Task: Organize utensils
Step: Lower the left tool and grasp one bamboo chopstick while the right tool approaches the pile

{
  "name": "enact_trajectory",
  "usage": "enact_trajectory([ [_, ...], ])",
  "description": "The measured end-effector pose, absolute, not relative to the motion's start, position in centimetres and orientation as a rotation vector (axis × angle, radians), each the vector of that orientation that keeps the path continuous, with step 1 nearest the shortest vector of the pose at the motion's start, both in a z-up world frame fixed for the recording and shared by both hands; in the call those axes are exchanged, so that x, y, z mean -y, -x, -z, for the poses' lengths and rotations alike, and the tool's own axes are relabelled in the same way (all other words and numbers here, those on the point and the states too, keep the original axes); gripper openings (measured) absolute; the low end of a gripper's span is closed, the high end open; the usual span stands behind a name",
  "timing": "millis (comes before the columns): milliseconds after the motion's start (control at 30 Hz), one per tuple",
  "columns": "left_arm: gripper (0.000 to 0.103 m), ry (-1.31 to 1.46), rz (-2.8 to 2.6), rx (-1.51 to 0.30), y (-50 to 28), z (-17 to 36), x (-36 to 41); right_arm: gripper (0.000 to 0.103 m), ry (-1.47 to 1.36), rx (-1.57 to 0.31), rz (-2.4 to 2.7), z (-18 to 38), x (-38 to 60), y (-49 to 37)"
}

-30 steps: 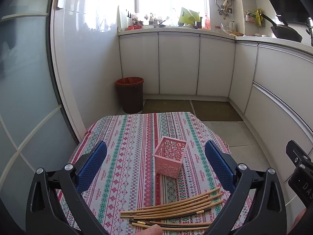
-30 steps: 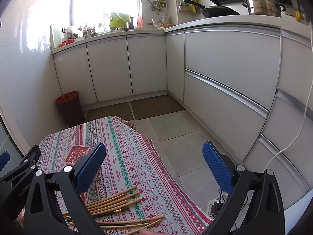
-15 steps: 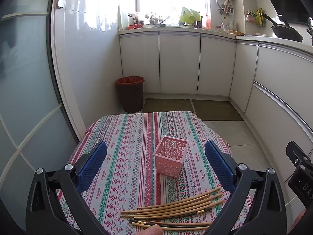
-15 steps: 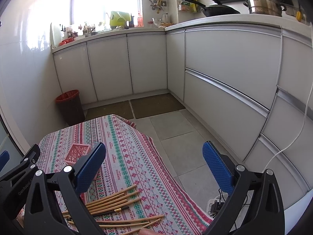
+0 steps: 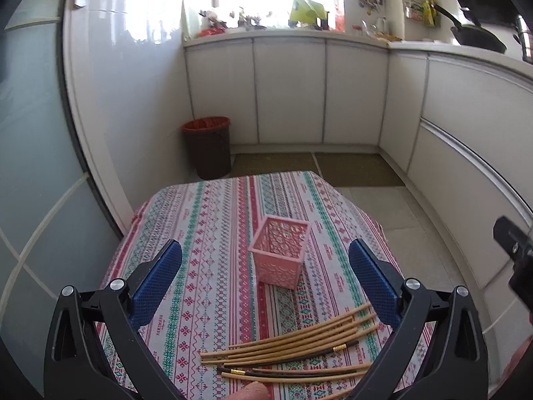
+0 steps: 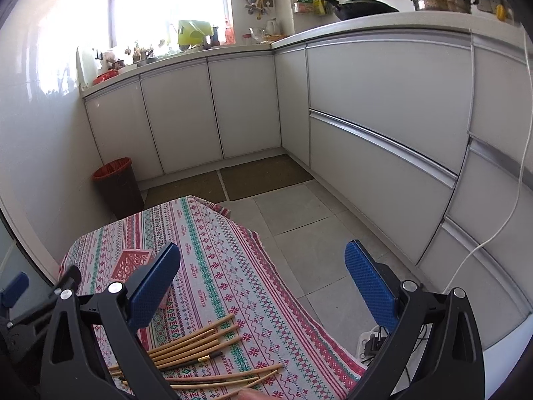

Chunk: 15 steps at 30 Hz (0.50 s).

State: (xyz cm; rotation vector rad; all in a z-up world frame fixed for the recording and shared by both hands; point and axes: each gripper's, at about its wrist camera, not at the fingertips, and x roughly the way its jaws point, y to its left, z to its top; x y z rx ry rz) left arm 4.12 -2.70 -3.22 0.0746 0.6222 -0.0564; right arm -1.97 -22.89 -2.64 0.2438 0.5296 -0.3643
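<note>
In the right wrist view, the pink basket [image 6: 130,260] is mostly hidden behind the near left blue finger, so only its rim and one lattice wall show. The chopsticks [image 6: 196,353] run under the black frame at their left ends. In the left wrist view, the nearest chopsticks [image 5: 293,371] are cut off by the bottom edge and by the frame on the right. Items on the far windowsill [image 5: 233,16] are washed out by glare and too small to name.
</note>
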Motion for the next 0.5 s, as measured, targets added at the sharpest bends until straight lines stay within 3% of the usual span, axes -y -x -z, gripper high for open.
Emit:
enact_trajectory([
  [200, 0.096, -0.114, 0.406, -0.947, -6.7, 8.2, 5.9, 0.096, -0.495, -0.554, 0.378, 3.0, 28.1, 2.5],
  [500, 0.096, -0.261, 0.57, -1.167, -9.9, 16.1, 12.8, 0.096, -0.804, -0.724, 0.253, 7.3, 33.0, 1.1],
])
